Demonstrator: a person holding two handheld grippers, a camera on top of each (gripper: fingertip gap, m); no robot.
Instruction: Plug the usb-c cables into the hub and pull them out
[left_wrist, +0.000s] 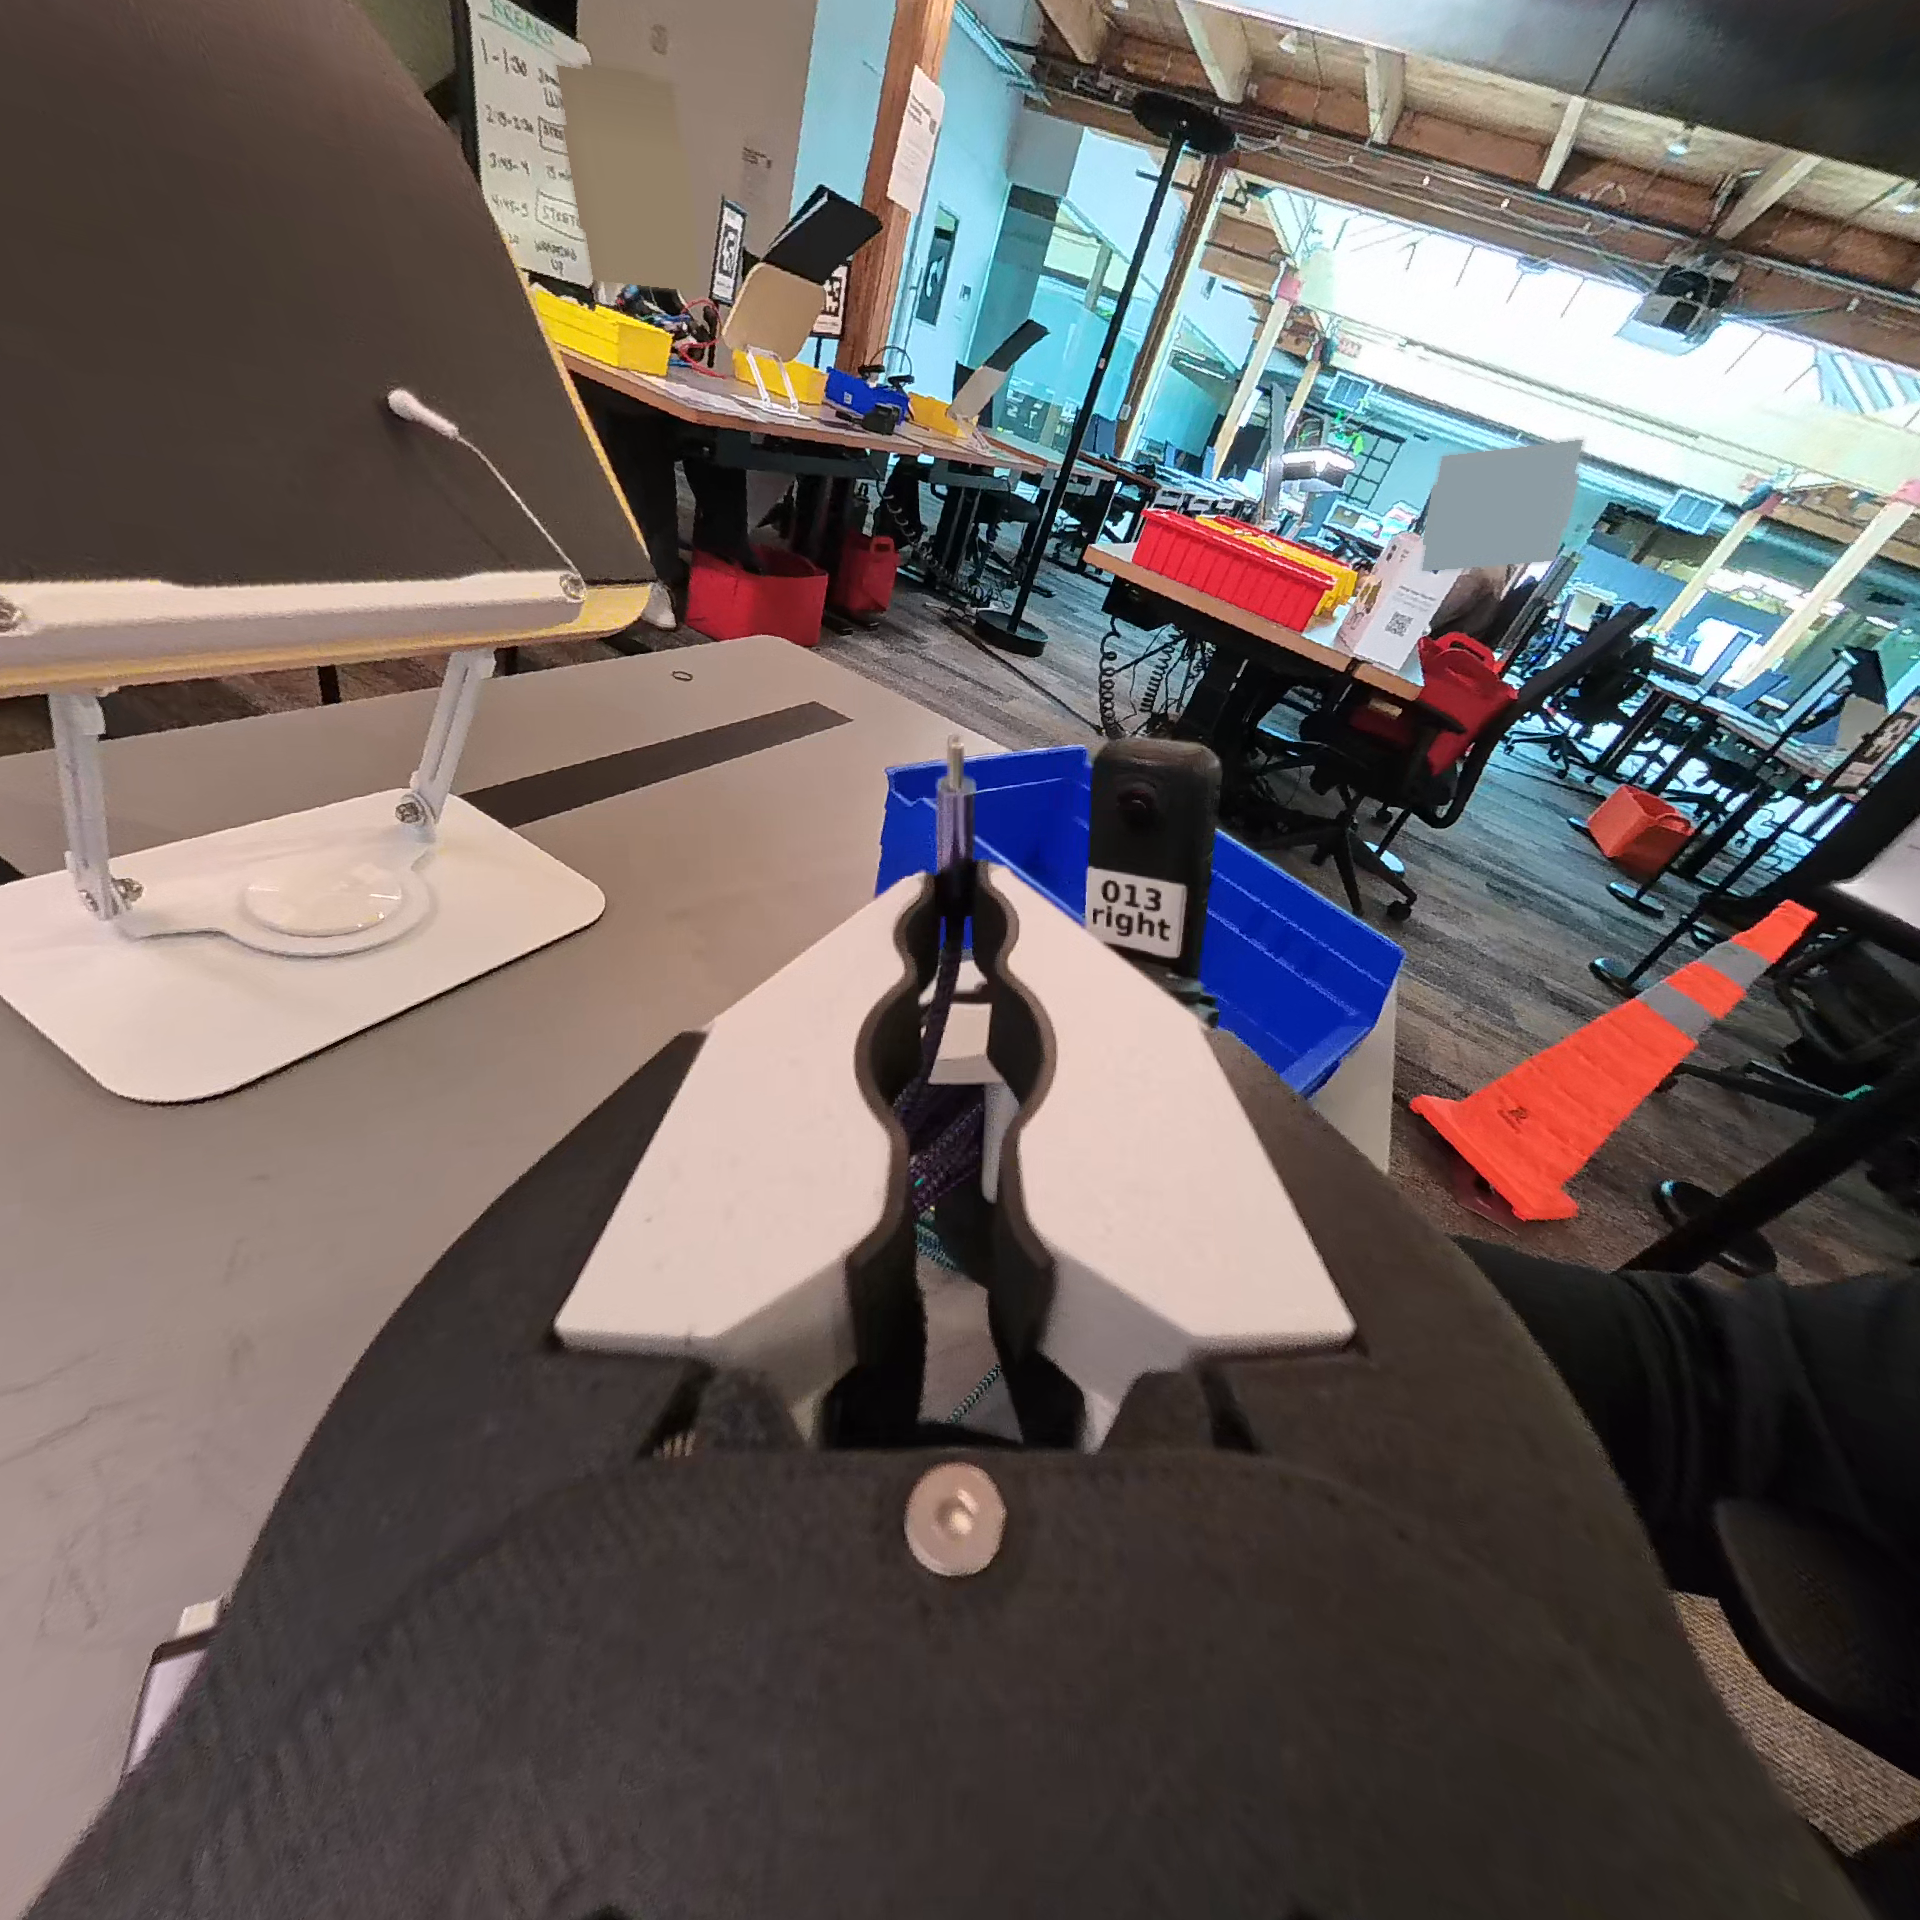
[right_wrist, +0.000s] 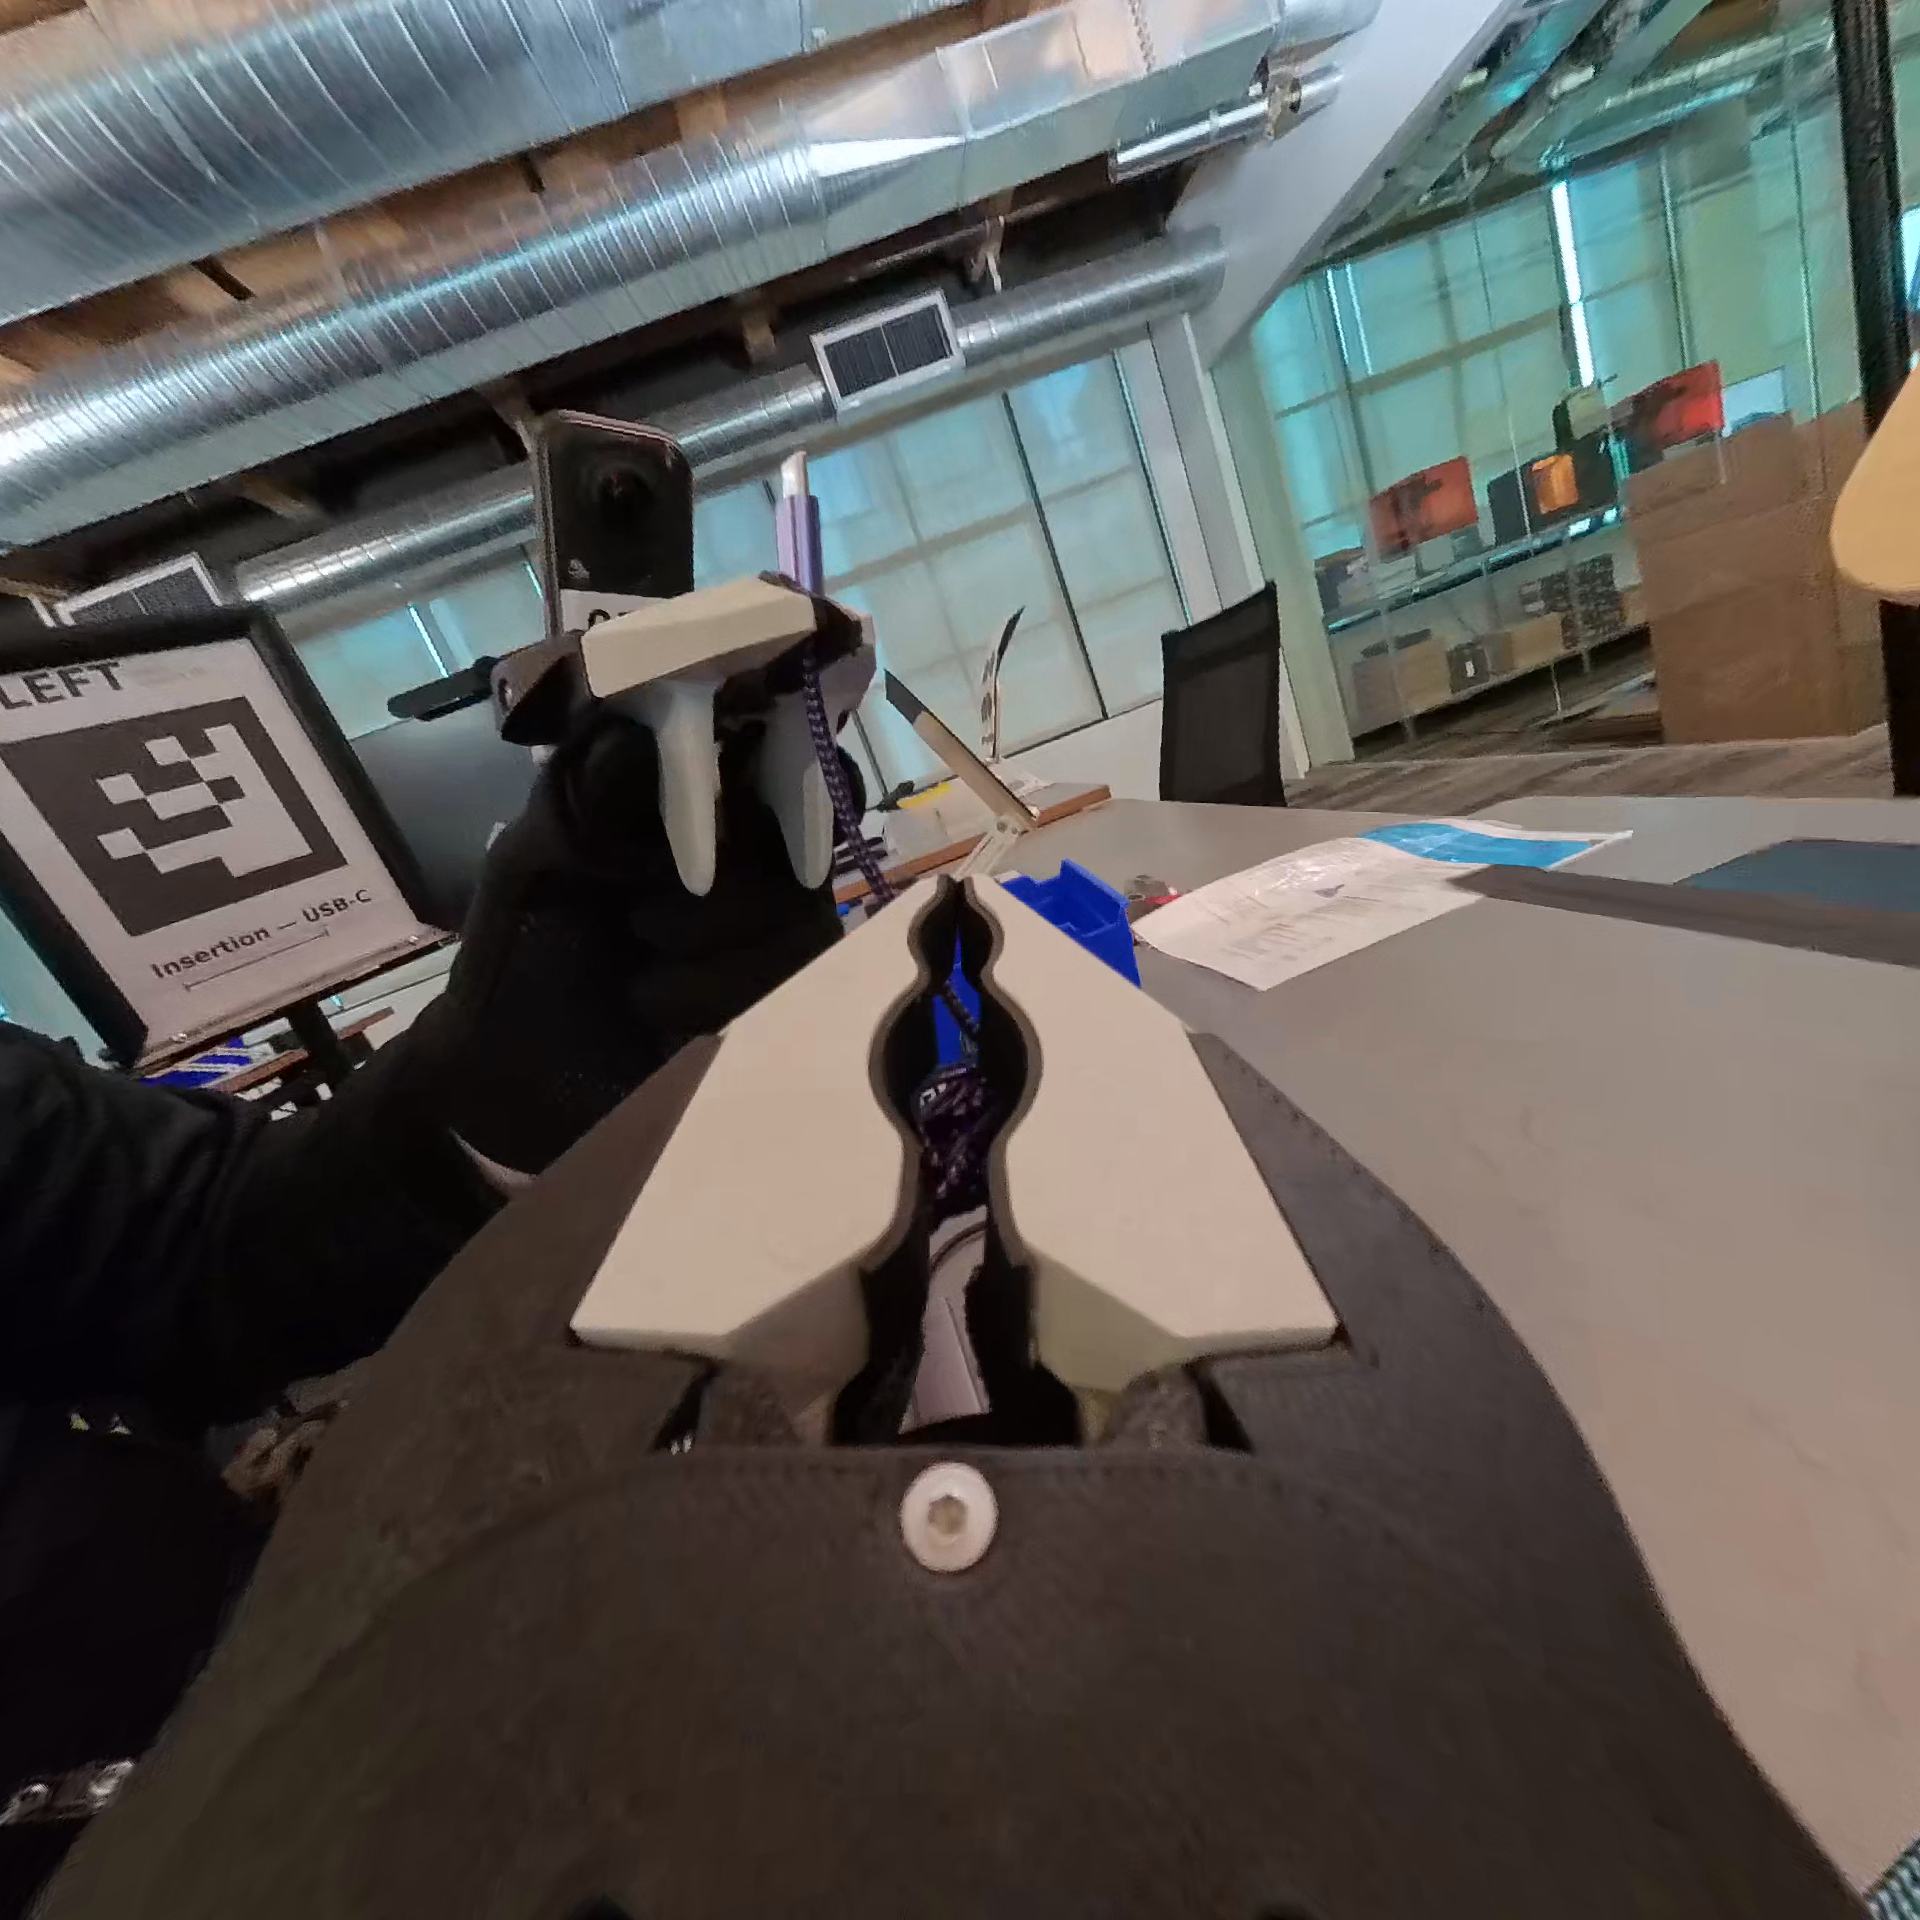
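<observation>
Left wrist view: fingers (left_wrist: 790, 1122) of the left gripper (left_wrist: 954, 894) pinch a purple USB-C cable (left_wrist: 953, 821), plug up, centre frame, above the blue bin (left_wrist: 1278, 966) at the table edge (left_wrist: 1361, 1081).

Right wrist view: right gripper (right_wrist: 958, 894) fingers pressed together on the braided cable (right_wrist: 956, 1132); open grey table (right_wrist: 1558, 1143) at right.

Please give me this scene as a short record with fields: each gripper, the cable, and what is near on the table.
left gripper: shut on the purple cable, plug end pointing out past the fingertips
right gripper: shut; same braided cable runs between its fingers
purple cable: held above the grey table
hub: not visible
nearby: blue bin, white stand
</observation>
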